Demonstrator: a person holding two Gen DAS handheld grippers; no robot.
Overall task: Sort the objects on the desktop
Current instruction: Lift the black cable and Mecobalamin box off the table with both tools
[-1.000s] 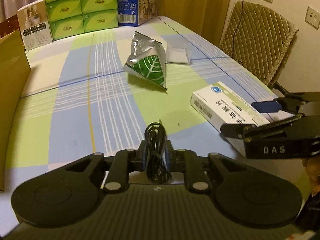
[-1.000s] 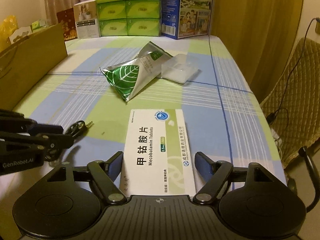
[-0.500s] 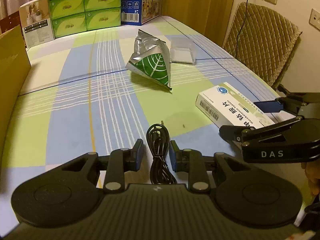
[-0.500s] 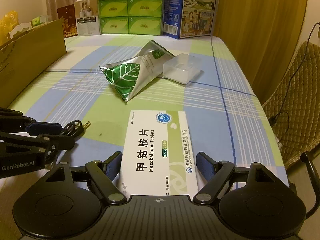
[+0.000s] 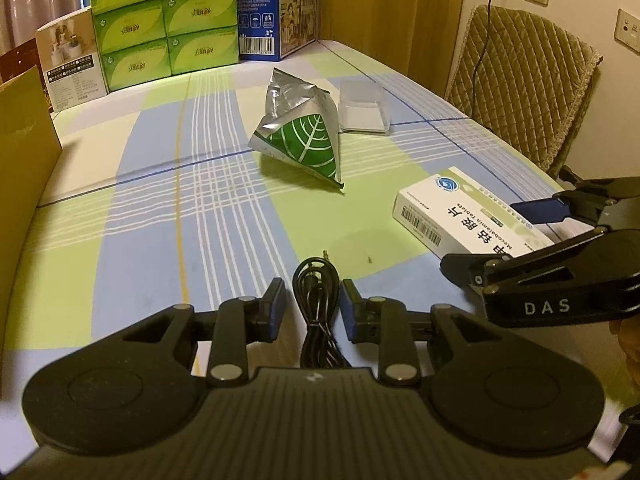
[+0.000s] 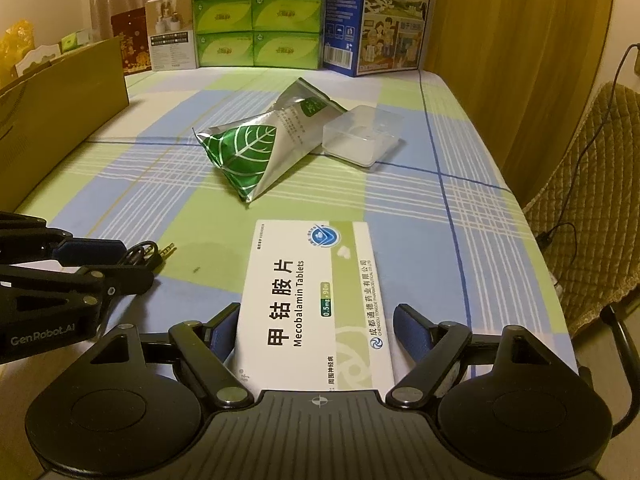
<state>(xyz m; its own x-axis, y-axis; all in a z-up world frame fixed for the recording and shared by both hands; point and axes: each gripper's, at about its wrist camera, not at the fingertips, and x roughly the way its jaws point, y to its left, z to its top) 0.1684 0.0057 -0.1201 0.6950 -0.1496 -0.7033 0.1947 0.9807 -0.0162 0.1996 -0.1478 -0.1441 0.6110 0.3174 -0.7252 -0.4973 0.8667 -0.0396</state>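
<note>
A coiled black audio cable (image 5: 318, 320) lies on the checked tablecloth between the fingers of my left gripper (image 5: 312, 300). The blue pads stand a little apart from the coil on both sides, so that gripper is open. The cable's plug (image 6: 166, 249) pokes out past the left gripper (image 6: 120, 262) in the right wrist view. A white and green medicine box (image 6: 312, 280) lies flat between the wide fingers of my right gripper (image 6: 316, 320). There is a gap on its right side, so the box is not clamped. From the left wrist, the box (image 5: 452, 208) and right gripper (image 5: 492, 236) show at the right.
A silver and green foil pouch (image 5: 304, 140) and a clear plastic container (image 5: 364, 110) lie mid-table. Green tissue boxes (image 5: 160, 20) and a blue carton (image 5: 276, 4) line the far edge. A cardboard box (image 5: 24, 152) walls the left side. A padded chair (image 5: 520, 92) stands beyond the right edge.
My left gripper's pads were pressed on the cable a second ago. They have since spread, and the cable rests loose between them. The right gripper and medicine box look unchanged.
</note>
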